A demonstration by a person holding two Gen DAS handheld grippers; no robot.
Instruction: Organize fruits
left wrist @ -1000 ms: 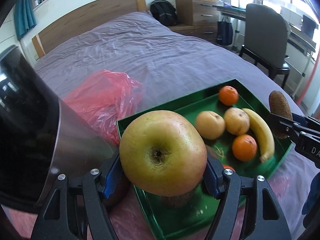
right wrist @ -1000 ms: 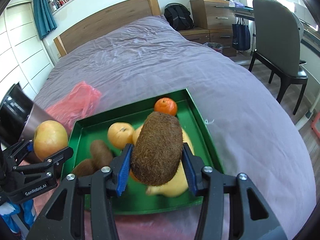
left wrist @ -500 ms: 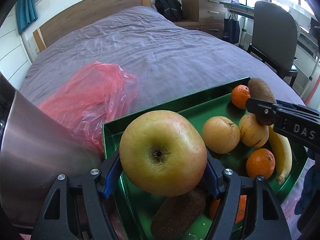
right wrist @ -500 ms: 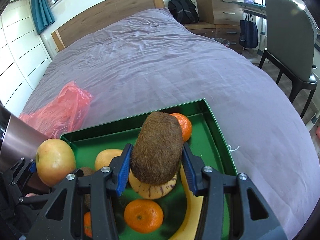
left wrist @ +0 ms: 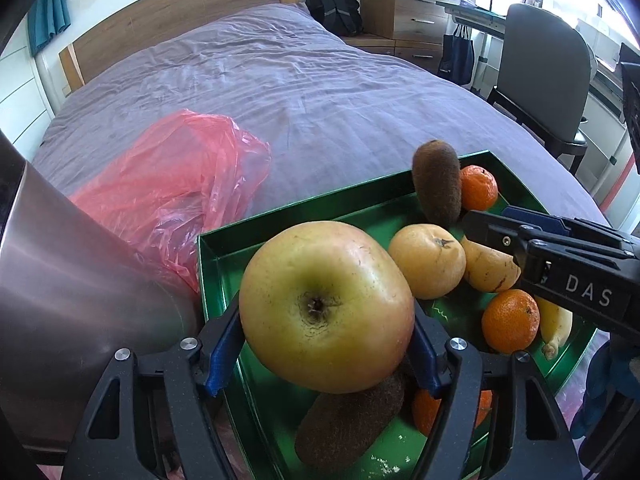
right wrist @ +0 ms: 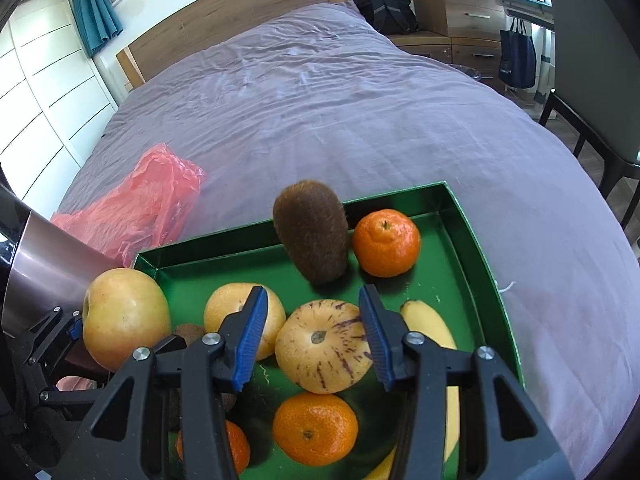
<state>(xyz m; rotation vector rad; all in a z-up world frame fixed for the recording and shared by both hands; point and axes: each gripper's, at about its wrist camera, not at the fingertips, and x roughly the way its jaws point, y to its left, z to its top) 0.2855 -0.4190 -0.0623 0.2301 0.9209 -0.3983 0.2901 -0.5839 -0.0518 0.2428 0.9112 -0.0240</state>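
Note:
My left gripper (left wrist: 324, 348) is shut on a big yellow-green apple (left wrist: 326, 304), held above the near left corner of the green tray (left wrist: 320, 204); the same apple (right wrist: 124, 316) shows at the left of the right wrist view. My right gripper (right wrist: 312, 300) stands open over the tray, with nothing between its blue pads (right wrist: 252, 332). A brown kiwi (right wrist: 312, 232) is on end just beyond its fingertips, beside a tangerine (right wrist: 386, 242). Below the jaws lies a striped yellow melon (right wrist: 324, 348). Another kiwi (left wrist: 352, 420) lies under the apple.
The tray also holds a yellow pear-like fruit (left wrist: 428, 260), more tangerines (right wrist: 316, 428) and a banana (right wrist: 432, 328). A red plastic bag (left wrist: 172, 184) and a large metal vessel (left wrist: 72, 280) lie left of the tray on the purple bed (right wrist: 360, 100). A chair (left wrist: 544, 84) stands to the right.
The kiwi has left the right gripper's jaws and now stands in the far part of the tray by a tangerine. The right gripper came in over the tray. The apple stays gripped.

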